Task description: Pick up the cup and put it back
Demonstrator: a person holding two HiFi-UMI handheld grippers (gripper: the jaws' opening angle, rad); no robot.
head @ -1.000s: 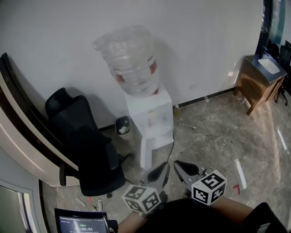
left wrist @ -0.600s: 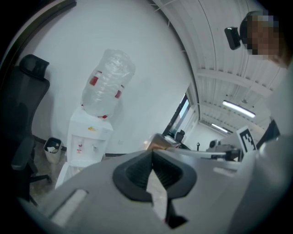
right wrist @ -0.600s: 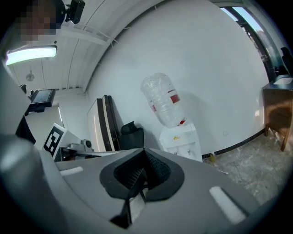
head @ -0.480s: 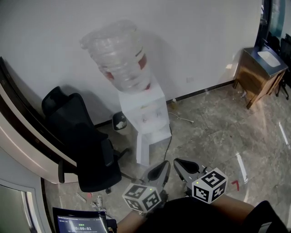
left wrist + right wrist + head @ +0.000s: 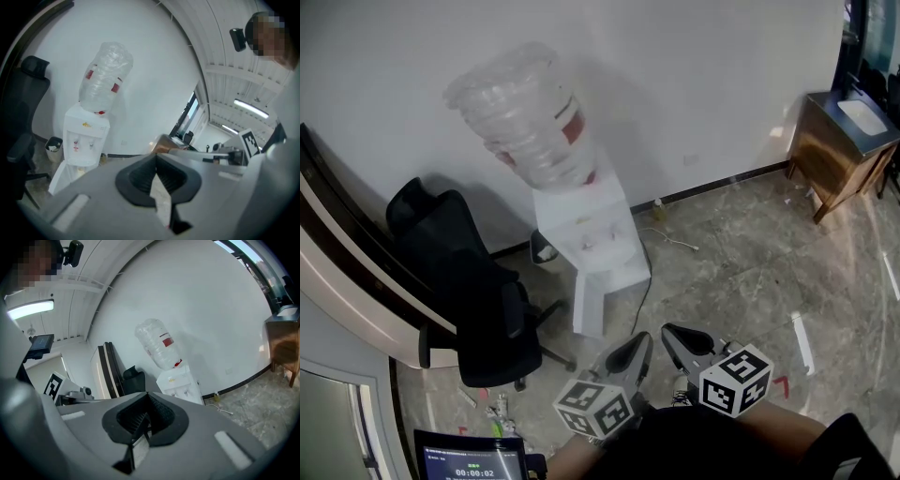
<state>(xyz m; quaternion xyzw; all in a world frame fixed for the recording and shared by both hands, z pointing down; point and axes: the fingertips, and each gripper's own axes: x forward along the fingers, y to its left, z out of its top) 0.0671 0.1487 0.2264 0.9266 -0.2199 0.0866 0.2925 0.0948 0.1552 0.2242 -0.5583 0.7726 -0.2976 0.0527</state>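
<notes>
No cup shows in any view. A white water dispenser (image 5: 586,248) with a big clear bottle (image 5: 525,117) on top stands against the wall, ahead of both grippers. It also appears in the left gripper view as the dispenser (image 5: 84,138) and in the right gripper view as the dispenser (image 5: 180,383). My left gripper (image 5: 630,356) and right gripper (image 5: 684,342) are held side by side close to the body, low in the head view. Both point toward the dispenser and are well short of it. The left gripper (image 5: 156,157) and the right gripper (image 5: 146,394) are each shut, with nothing held.
A black office chair (image 5: 469,291) stands left of the dispenser, with a small waste bin (image 5: 542,251) between them. A wooden cabinet (image 5: 844,141) is at the far right. A cable (image 5: 675,242) lies on the marble floor. A small screen (image 5: 473,459) sits at the bottom left.
The head view has shifted, so the dispenser and chair now sit further left and higher in the picture. Both grippers keep the same pose, still shut.
</notes>
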